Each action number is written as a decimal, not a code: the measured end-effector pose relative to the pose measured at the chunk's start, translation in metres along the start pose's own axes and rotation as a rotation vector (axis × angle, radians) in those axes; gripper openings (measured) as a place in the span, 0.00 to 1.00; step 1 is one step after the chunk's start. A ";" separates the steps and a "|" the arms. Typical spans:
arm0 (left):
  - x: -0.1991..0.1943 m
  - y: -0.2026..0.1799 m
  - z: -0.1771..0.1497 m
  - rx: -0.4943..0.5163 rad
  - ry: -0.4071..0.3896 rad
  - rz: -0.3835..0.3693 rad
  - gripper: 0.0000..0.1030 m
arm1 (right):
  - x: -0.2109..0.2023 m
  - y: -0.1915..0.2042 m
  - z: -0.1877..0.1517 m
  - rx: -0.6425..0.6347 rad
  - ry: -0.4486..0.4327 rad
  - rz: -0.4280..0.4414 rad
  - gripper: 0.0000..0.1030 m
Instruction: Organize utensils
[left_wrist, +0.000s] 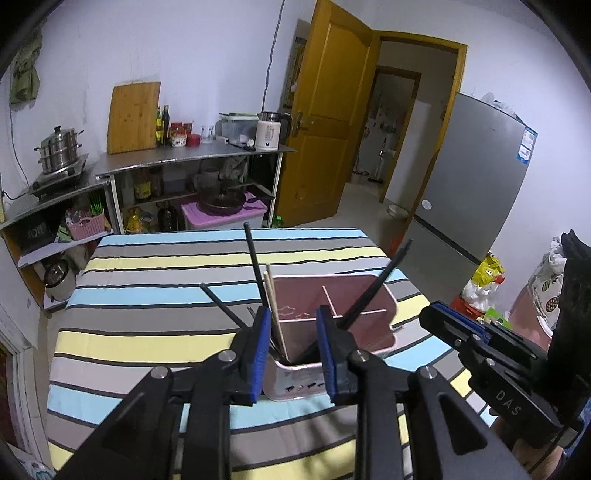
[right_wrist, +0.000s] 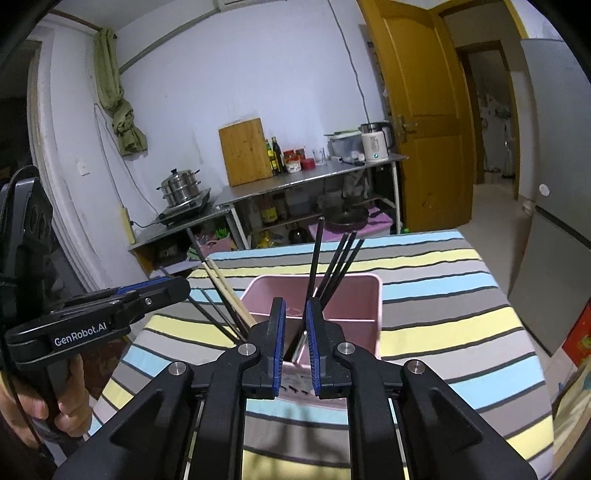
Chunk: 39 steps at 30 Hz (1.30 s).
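A pink divided utensil holder (left_wrist: 306, 387) stands on the striped tablecloth (left_wrist: 147, 332). Black chopsticks (left_wrist: 255, 266) and a pair of wooden chopsticks (left_wrist: 275, 314) lean out of its compartments. My left gripper (left_wrist: 291, 354) hovers at the holder's near end, jaws apart and nothing pressed between them. The right gripper (left_wrist: 432, 314) shows at its right. In the right wrist view the holder (right_wrist: 365, 295) lies straight ahead with black chopsticks (right_wrist: 332, 266) fanned upward and wooden chopsticks (right_wrist: 229, 291) to the left. My right gripper (right_wrist: 295, 343) stands narrowly open and empty over the near rim. The left gripper (right_wrist: 183, 286) is held by a hand (right_wrist: 55, 406).
Beyond the table's far edge stands a steel counter (left_wrist: 192, 157) with a cutting board, bottles, kettle (left_wrist: 267, 131) and a steamer pot (left_wrist: 59, 147). A yellow door (left_wrist: 332, 110) is open at the back. A grey fridge (left_wrist: 472, 177) and bags (left_wrist: 484, 280) stand to the right.
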<state>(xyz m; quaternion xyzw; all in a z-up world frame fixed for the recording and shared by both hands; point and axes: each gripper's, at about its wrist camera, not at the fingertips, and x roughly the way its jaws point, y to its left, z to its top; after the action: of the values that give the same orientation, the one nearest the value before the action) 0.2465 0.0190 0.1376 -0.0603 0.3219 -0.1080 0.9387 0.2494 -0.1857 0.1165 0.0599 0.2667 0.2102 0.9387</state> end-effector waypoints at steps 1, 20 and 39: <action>-0.004 -0.002 -0.002 0.003 -0.005 0.000 0.27 | -0.005 0.001 -0.002 -0.002 -0.004 -0.004 0.12; -0.057 -0.035 -0.092 0.021 -0.077 0.036 0.34 | -0.076 0.020 -0.068 -0.059 -0.053 -0.071 0.20; -0.097 -0.057 -0.170 0.054 -0.176 0.099 0.34 | -0.114 0.029 -0.146 -0.069 -0.066 -0.096 0.21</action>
<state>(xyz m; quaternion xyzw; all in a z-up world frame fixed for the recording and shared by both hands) 0.0575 -0.0204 0.0717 -0.0286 0.2376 -0.0644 0.9688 0.0748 -0.2079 0.0528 0.0215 0.2305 0.1720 0.9575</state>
